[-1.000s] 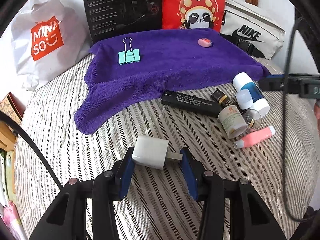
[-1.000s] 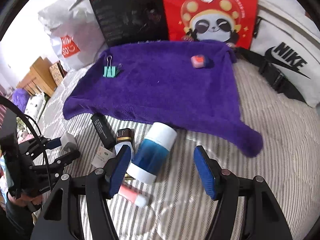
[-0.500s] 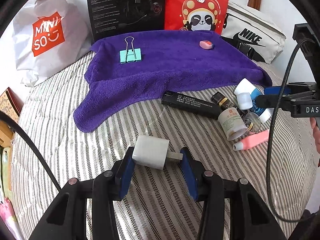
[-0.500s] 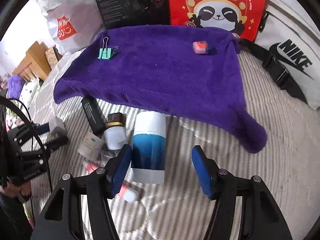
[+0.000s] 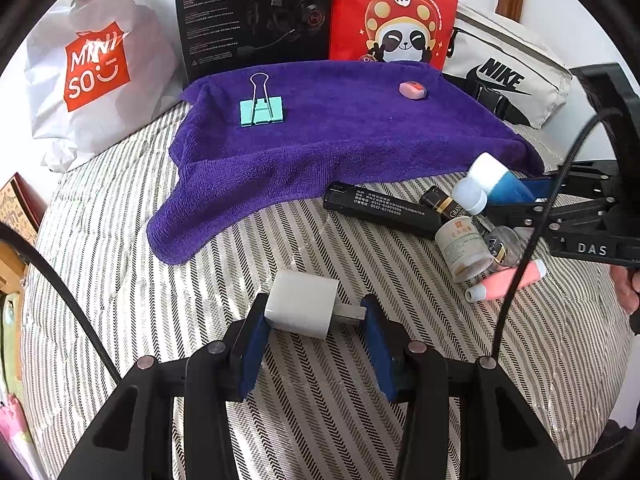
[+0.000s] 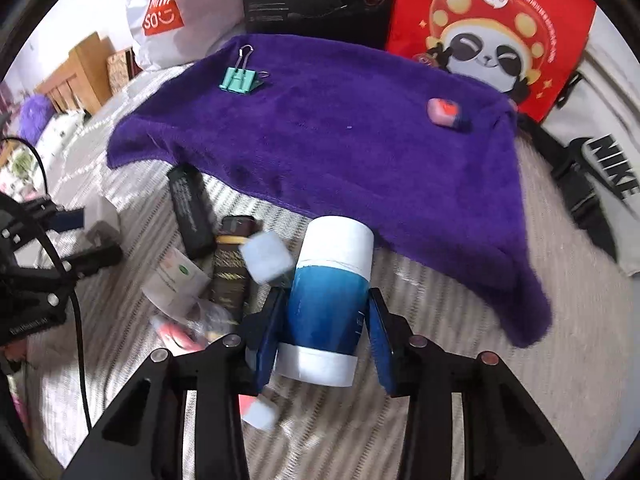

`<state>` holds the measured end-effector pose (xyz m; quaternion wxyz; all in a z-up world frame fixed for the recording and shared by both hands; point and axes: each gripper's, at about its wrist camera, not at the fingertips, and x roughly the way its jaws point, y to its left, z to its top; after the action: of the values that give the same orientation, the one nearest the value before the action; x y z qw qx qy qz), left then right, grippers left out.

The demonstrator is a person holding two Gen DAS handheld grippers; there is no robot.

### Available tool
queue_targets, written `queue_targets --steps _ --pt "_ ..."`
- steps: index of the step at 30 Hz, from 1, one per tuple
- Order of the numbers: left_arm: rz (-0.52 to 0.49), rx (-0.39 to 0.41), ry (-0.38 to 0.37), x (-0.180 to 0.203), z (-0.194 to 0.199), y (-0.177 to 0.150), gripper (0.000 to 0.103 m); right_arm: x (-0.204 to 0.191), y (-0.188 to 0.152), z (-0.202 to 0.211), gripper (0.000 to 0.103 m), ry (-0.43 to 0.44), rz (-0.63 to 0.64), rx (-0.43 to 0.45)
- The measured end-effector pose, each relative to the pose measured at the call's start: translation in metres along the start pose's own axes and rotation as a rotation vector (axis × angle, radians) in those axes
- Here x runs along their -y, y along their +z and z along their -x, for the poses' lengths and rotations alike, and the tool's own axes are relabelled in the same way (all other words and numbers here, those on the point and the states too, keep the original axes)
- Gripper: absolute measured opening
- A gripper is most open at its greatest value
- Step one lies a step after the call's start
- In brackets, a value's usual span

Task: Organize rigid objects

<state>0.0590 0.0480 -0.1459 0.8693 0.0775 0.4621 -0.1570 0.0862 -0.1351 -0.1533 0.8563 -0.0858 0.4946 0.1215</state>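
Right wrist view, jaws closing on blue bottle, purple towel edge just beyond.

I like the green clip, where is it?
In the left wrist view, the green clip lies on the purple towel's back left, before the black box.

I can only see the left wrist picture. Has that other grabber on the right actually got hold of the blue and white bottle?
Observer: Yes. The right gripper has just been closing, and its fingers now press both sides of the blue and white bottle.
Operator: And the green clip, does it have just one wire loop?
Observer: No, two. The binder clip has one loop sticking up and another lying flat on the purple towel.
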Motion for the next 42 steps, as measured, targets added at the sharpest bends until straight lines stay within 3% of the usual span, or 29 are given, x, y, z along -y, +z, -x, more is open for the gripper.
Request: queue_targets --steps 11,22,42 --pt "0.006 -0.002 0.006 0.000 -0.001 0.000 0.044 0.021 -0.016 0.004 0.040 -0.007 -0.038 -0.034" --pt "0.022 -0.011 0.016 0.001 -0.003 0.003 0.044 0.028 -0.017 0.001 0.036 0.037 -0.084 -0.005" --pt "0.106 -0.008 -0.001 -0.003 0.008 0.008 0.044 0.042 -0.036 0.034 0.036 0.099 -0.112 0.021"
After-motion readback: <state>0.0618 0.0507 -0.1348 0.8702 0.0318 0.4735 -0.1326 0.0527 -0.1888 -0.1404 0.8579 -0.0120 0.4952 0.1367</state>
